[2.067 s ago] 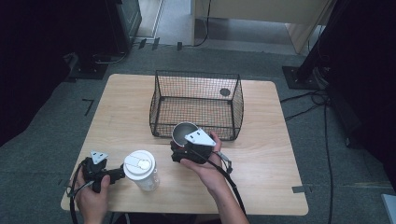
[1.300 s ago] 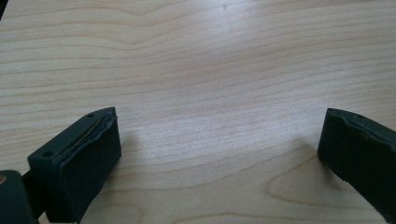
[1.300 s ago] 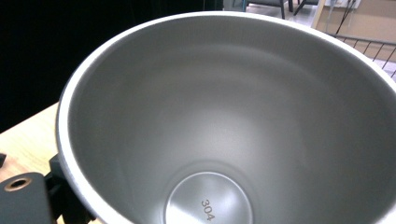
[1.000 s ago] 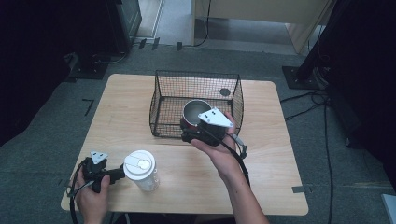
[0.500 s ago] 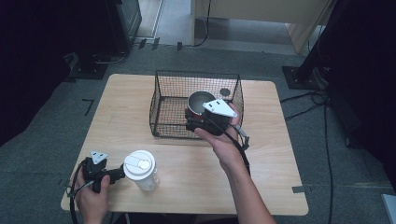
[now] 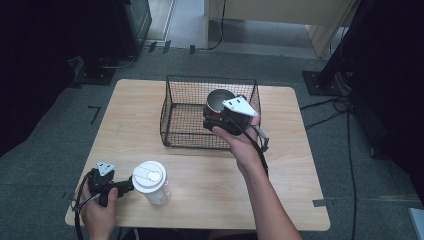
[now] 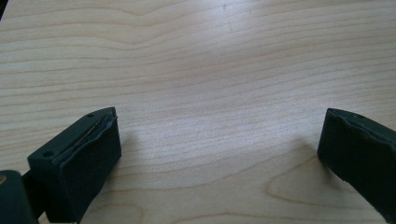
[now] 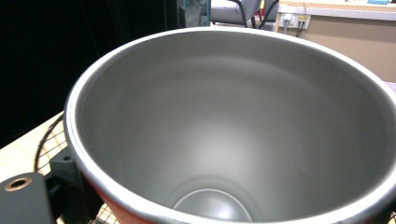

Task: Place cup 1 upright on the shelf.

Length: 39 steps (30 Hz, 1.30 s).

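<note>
The right gripper [image 6: 216, 119] carries a red metal cup [image 6: 219, 103] with a grey steel inside, its jaws clamped on the cup's wall near the rim. In the high view the cup hangs above the right half of the black wire basket [image 6: 185, 117], open mouth up, not yet down on the mesh floor. The right gripper view looks straight into the cup's bare interior [image 8: 233, 130], with basket wire [image 8: 49, 140] just visible below its left edge.

The left gripper [image 6: 124, 187] lies on the tabletop [image 6: 280, 170] at the near left corner, jaws wide apart with bare wood between them [image 7: 219, 135] and nothing held. It points at a white lidded tumbler [image 6: 150, 182] just beside it.

The main risk, as I judge it, is the one-sided grip: a pinch on a thin smooth wall lets the cup pivot or slip if the hand tilts or jolts. Lowered too far to the right, the cup's base could catch the basket's top wire or right wall and twist out of the jaws. Letting go while well above the mesh could make it bounce and topple onto its side.
</note>
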Motion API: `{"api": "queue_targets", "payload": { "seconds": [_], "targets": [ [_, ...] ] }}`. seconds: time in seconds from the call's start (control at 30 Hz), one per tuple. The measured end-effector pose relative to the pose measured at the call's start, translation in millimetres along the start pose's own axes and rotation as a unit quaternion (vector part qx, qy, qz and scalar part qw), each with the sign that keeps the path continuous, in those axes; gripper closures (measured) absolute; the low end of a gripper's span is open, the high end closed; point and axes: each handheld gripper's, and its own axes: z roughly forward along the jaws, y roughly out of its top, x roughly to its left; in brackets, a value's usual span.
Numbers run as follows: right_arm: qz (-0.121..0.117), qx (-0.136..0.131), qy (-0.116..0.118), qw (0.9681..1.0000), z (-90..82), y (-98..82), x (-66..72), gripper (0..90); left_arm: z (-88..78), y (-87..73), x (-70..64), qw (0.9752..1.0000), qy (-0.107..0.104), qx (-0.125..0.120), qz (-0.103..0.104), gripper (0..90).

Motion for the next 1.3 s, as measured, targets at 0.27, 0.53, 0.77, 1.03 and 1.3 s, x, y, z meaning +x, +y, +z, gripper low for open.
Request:
{"api": "queue_targets", "payload": {
  "seconds": [0.27, 0.53, 0.77, 1.03, 1.3],
  "targets": [
    [0.0, -0.016, -0.009, 0.9998, 15.0, -1.4, -8.4, 7.6, 0.0, 0.0, 0.0, 1.0, 0.0, 0.0, 0.0, 0.0],
    [-0.004, -0.034, -0.019, 0.9992, 32.4, -7.6, -18.0, 7.5, 0.2, -0.1, 0.0, 1.0, 0.0, -0.001, 0.0, 0.0],
    [0.003, -0.035, -0.035, 0.9988, 51.4, -13.0, -27.2, 7.5, 0.0, -0.1, -0.1, 1.0, 0.0, 0.0, 0.0, 0.0],
    [0.011, -0.024, -0.043, 0.9987, 71.1, -17.8, -34.0, 7.5, 0.0, -0.1, -0.1, 1.0, 0.0, 0.0, 0.0, 0.0],
    [0.025, -0.011, -0.067, 0.9974, 97.0, -23.6, -45.7, 7.4, 0.0, -0.1, 0.0, 1.0, 0.0, 0.0, 0.0, 0.0]
  ]
}}
